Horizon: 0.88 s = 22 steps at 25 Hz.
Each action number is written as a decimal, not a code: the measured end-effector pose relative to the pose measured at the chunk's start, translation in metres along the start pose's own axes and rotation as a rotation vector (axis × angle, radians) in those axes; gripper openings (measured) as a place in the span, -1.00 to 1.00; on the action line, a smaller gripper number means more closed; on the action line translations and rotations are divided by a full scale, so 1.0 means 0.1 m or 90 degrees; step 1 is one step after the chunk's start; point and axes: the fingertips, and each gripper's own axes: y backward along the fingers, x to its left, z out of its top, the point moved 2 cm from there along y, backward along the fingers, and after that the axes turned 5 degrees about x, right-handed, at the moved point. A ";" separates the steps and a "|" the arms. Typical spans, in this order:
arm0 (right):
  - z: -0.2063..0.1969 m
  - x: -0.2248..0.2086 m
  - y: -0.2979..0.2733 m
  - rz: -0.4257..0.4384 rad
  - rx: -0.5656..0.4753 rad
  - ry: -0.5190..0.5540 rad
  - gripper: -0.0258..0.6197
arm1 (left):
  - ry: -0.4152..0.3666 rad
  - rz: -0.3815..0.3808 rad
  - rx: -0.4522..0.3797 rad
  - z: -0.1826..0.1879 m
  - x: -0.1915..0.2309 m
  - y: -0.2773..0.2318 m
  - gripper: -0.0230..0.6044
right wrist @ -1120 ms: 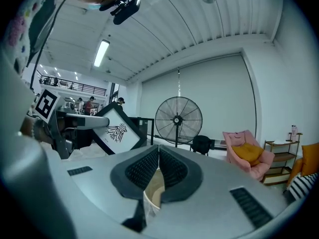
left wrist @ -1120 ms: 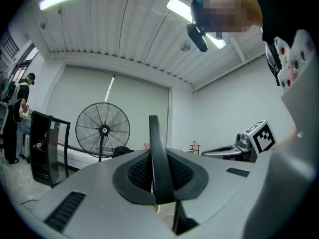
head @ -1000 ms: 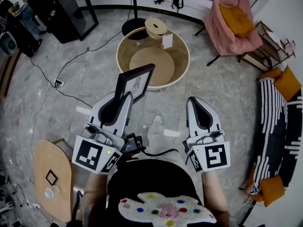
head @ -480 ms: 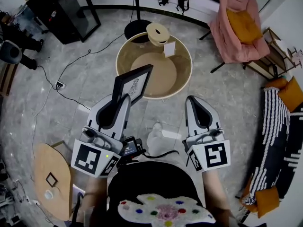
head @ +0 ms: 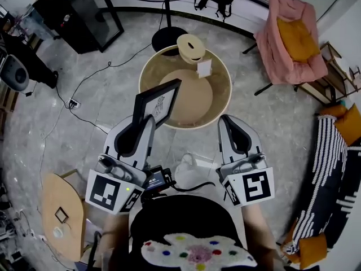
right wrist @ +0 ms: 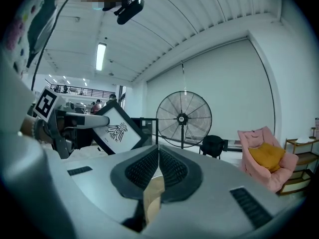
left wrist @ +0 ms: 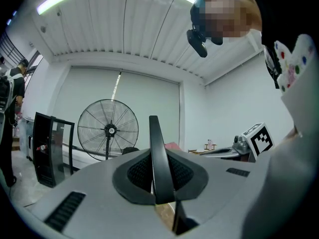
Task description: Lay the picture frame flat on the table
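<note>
My left fingers (left wrist: 138,171) are clamped on the picture frame (head: 158,102), held upright near the round surface (head: 223,72); right fingers (right wrist: 172,171) together, empty.

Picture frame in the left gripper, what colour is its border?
The picture frame has a black border; clearest in right gripper view.

frame (head: 158,103): between left gripper (head: 148,120) jaws, left of right gripper (head: 228,120)
table (head: 225,103): just ahead of both grippers
fan (head: 168,37): behind table, ahead of left gripper
chair (head: 290,44): ahead, far right of right gripper
</note>
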 end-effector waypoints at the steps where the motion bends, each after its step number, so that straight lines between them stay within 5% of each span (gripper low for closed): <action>1: 0.01 -0.03 -0.02 0.001 -0.001 0.000 -0.81 | 0.000 0.001 -0.001 0.01 0.00 -0.03 -0.78; 22: 0.12 -0.23 -0.31 -0.021 0.006 0.000 -0.81 | 0.012 -0.025 -0.005 0.07 0.19 -0.40 -0.78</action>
